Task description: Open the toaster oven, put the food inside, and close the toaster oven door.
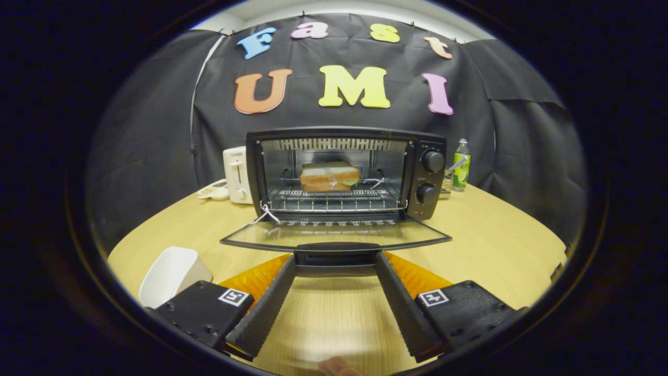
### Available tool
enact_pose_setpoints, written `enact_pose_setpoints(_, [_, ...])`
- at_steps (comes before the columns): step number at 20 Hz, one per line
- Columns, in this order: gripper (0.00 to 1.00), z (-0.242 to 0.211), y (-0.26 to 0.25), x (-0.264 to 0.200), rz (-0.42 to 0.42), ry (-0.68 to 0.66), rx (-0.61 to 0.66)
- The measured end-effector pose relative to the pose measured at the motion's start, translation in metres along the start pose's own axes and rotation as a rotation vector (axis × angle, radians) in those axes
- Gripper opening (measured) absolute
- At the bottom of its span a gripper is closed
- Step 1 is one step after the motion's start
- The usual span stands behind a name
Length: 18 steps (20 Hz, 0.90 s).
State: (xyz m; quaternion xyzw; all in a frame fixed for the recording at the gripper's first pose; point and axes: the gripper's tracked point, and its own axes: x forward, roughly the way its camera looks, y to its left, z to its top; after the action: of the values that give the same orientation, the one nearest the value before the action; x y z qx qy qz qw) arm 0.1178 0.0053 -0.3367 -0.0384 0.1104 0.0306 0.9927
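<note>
Tongs, here a hand-held two-finger gripper (336, 261), stand spread wide with nothing pressed between the fingers; their tips flank the two ends of the door handle (336, 250). Toaster oven (344, 172) sits straight ahead on the wooden table (496, 245), its glass door (334, 235) folded down flat toward the fingers. Sandwich (330, 176) rests on the wire rack (334, 201) inside, well beyond the fingertips. Handle's long axis runs crosswise to the fingers, so closing presumably calls for lifting the door's near edge up and forward.
</note>
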Motion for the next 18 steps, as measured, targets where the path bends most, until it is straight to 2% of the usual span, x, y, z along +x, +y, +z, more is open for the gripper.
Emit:
enact_pose_setpoints(8, [1.0, 0.025, 0.001, -0.004, 0.009, -0.164, 0.011])
enact_pose_setpoints(18, [1.0, 0.04, 0.003, -0.006, 0.009, -0.207, -0.001])
